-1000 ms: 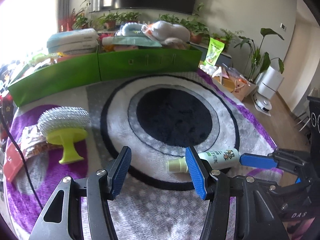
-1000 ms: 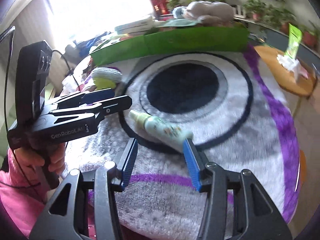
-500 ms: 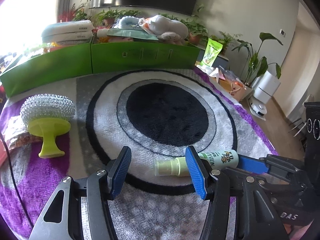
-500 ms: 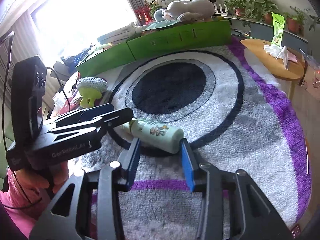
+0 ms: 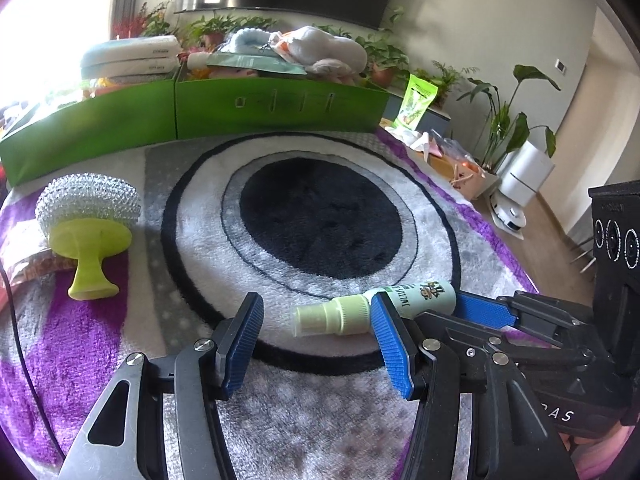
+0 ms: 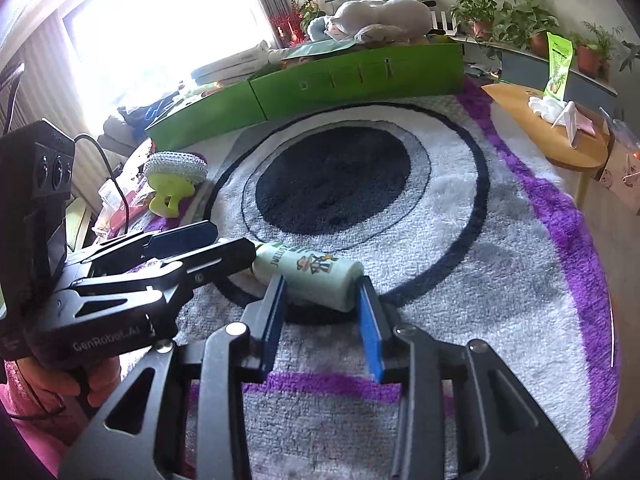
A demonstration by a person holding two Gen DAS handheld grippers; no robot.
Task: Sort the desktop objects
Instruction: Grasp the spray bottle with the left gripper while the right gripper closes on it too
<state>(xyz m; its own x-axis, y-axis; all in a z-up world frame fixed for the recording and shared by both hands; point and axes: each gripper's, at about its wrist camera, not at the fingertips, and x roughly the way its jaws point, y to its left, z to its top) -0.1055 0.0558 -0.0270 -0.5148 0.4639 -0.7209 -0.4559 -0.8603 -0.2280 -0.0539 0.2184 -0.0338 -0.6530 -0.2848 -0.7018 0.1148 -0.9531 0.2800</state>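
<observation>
A pale green spray bottle (image 5: 416,300) lies on its side on the rug, cap to the left; it also shows in the right wrist view (image 6: 308,272). My right gripper (image 6: 320,298) has its blue pads on either side of the bottle's base end, closed in on it. My left gripper (image 5: 316,324) is open, with the bottle's cap end between its fingers and not touching. A steel scrubber with a yellow-green handle (image 5: 86,220) stands on the rug to the left and shows in the right wrist view (image 6: 174,176).
Two green boxes (image 5: 276,108) full of cloths and packets line the rug's far edge. A round wooden side table (image 6: 548,136) stands at the right. Snack packets (image 5: 28,268) lie at the left edge. Potted plants stand behind.
My right gripper has moved in on the bottle and narrowed around its base end. My left gripper has drawn a little nearer the cap and stayed open.
</observation>
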